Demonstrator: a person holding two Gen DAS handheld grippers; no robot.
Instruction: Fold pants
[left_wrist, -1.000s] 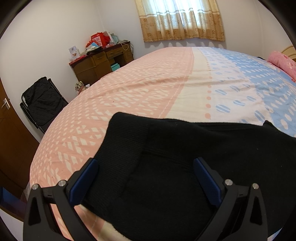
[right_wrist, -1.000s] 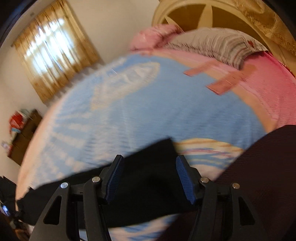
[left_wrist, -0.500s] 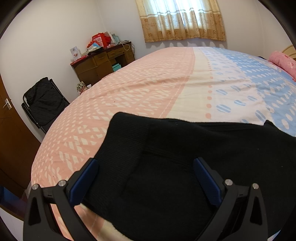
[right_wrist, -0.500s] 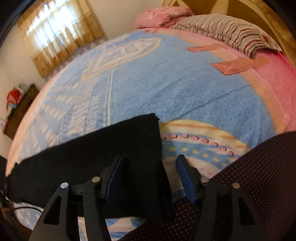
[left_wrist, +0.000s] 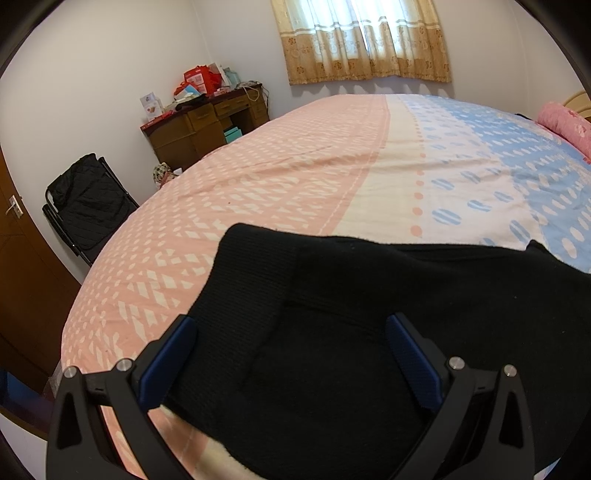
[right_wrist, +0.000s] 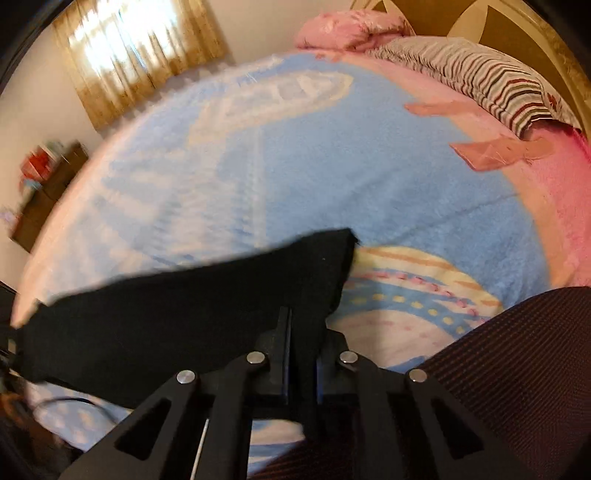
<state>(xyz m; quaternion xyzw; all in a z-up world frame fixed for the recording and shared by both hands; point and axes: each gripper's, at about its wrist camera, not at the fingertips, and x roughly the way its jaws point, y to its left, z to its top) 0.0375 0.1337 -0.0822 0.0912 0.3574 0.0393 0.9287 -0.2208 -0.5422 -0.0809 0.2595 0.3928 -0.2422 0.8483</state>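
Black pants (left_wrist: 369, 332) lying flat across the near edge of the bed (left_wrist: 295, 177), at the grasping stage that precedes the first fold. The right hand-held gripper (right_wrist: 301, 354) is closing on the cloth near the end of the garment, its jaws nearly together with a pinch of black fabric between the pads. The left hand-held gripper (left_wrist: 295, 354) is poised over the other end with jaws wide apart, straddling the ribbed band but not pressing on it. The next move appears to call for the left jaws to close on their end, so that both ends can be lifted and carried over together. The right wrist view is motion-blurred, so the depth of the pinch and the number of layers caught cannot be told. The near edge of the pants is cut off below both frames, and a dark dotted fabric (right_wrist: 517, 369) at lower right covers part of the bed there.
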